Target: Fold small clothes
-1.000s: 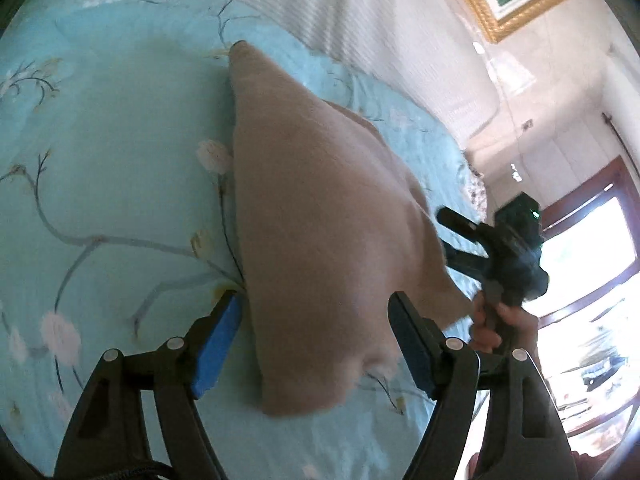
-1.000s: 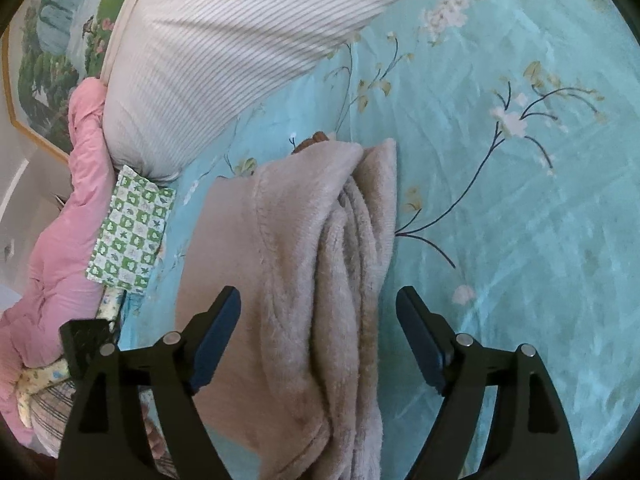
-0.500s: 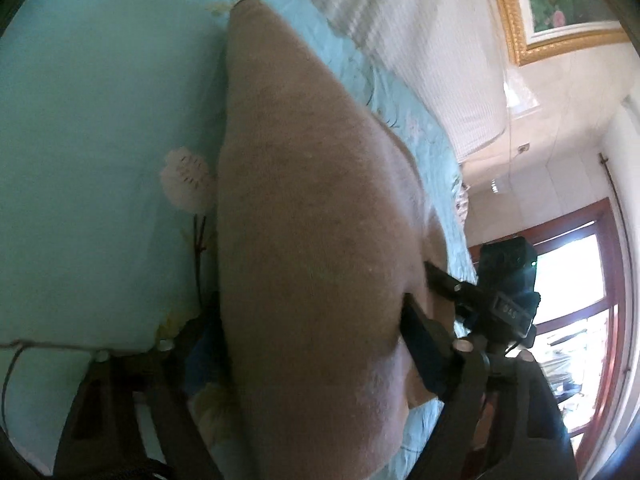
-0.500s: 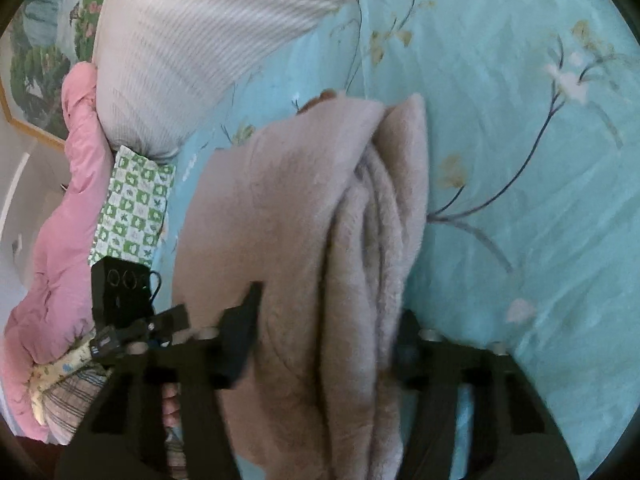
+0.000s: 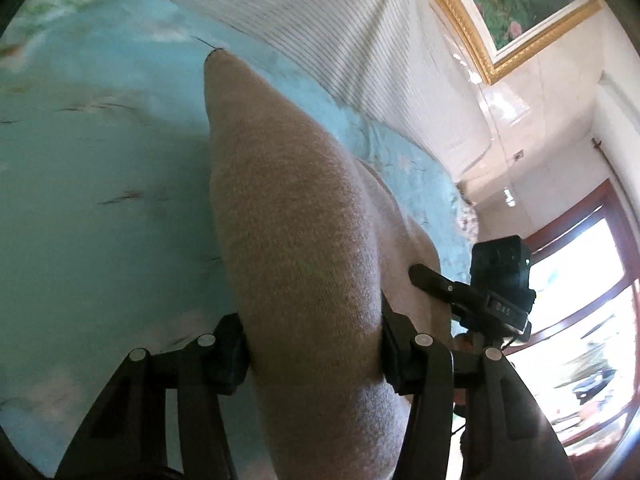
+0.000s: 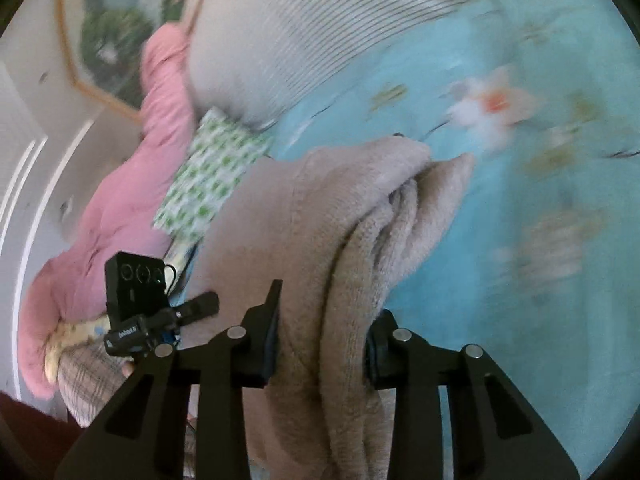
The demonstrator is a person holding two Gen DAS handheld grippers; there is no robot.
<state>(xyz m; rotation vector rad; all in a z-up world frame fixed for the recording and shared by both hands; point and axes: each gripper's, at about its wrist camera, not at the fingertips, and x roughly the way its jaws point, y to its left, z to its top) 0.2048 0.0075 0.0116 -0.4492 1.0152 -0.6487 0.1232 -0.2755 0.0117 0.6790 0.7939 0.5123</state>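
Observation:
A beige fleecy garment [image 5: 288,220] lies bunched on the turquoise floral bedsheet [image 5: 100,220]. One end fills the jaws of my left gripper [image 5: 312,340], which are closing, and both pads press into the cloth. In the right wrist view the garment's rolled folds [image 6: 360,200] run between the jaws of my right gripper [image 6: 324,332], also closing with pads pressed on the fabric. Each gripper's black camera body shows in the other's view, close beside the cloth.
A striped white duvet [image 5: 340,32] lies along the back of the bed. A pink quilt [image 6: 120,220] and a green-patterned cloth [image 6: 208,184] sit at the left. A gold-framed painting [image 5: 520,4] hangs above, and a bright window [image 5: 580,300] is at the right.
Both grippers went from wide open around the garment to pinching it. They have moved with it, and the cloth now stands raised and bunched between them.

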